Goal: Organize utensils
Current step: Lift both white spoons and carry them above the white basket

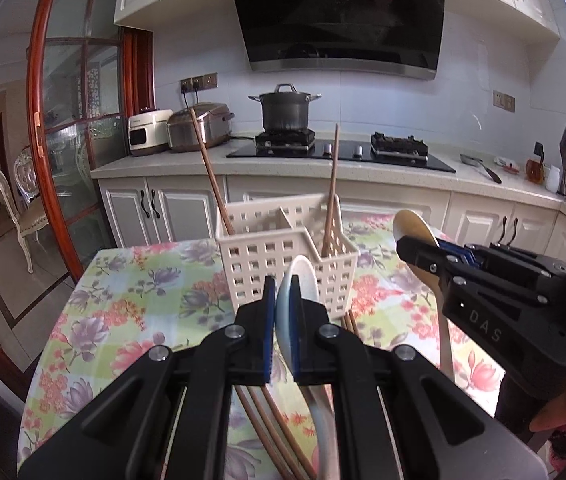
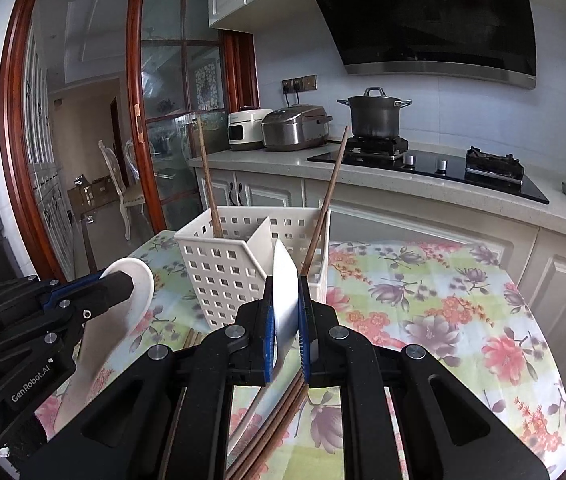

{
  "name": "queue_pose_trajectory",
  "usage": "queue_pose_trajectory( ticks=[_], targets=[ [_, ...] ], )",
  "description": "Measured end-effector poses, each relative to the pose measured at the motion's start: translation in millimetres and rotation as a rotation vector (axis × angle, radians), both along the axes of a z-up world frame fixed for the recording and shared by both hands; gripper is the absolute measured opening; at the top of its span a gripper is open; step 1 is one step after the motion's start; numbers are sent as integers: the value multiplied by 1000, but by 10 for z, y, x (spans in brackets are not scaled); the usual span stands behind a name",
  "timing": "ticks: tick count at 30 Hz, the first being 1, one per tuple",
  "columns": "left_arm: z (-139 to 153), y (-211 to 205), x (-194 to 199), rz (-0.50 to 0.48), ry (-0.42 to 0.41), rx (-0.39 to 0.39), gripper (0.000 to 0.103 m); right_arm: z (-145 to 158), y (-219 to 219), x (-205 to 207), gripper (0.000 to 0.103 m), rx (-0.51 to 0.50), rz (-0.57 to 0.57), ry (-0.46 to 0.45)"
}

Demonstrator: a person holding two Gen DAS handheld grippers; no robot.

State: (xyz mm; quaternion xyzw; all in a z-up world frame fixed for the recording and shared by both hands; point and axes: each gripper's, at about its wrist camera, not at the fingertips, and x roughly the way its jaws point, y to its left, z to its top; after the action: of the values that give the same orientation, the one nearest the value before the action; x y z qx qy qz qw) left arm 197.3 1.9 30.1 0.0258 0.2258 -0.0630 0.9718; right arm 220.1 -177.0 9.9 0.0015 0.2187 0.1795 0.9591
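A: Spoons are in both tools, yes?

B: Yes. The left tool [image 1: 282, 300] is clenched on a white spoon [image 1: 301, 280]; its bowl stands up between the blue pads, and the handle goes down under the tool. The right tool [image 2: 286, 312] is clenched on a second spoon [image 2: 285, 288], also with the bowl up.

A: Where is the basket?

B: The white basket [image 1: 279, 256] stands on the counter [image 1: 143, 300], which has a flower cloth, just ahead of both tools. A wall inside divides it into compartments. Two chopsticks stand in it, tilted: one [image 1: 209, 172] leans to the left, the other [image 1: 331, 196] is nearly upright in the right part.

A: Other chopsticks?

B: Several lie flat on the counter [image 1: 279, 432] under the left tool, in front of the basket.

A: Do the spoons touch the basket?

B: I cannot tell; both are held above the cloth, near the front wall of the basket.
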Motion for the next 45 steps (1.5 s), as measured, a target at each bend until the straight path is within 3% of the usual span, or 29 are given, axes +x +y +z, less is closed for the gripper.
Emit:
queue_pose_trajectory(
  ticks=[12, 18, 25, 35, 45],
  targets=[
    [376, 32, 240, 64, -104, -14, 7, 326, 52, 207, 11, 29, -4, -116],
    [547, 83, 567, 83, -113, -52, 7, 438, 125, 489, 11, 15, -22, -183],
    [677, 135, 949, 102, -136, -82, 7, 515, 169, 872, 11, 25, -33, -197],
    [713, 210, 1474, 143, -153, -107, 7, 533, 133, 1340, 11, 51, -44, -224],
    [677, 232, 1838, 151, -158, -126, 7, 437, 215, 1548, 11, 18, -46, -261]
  ],
)
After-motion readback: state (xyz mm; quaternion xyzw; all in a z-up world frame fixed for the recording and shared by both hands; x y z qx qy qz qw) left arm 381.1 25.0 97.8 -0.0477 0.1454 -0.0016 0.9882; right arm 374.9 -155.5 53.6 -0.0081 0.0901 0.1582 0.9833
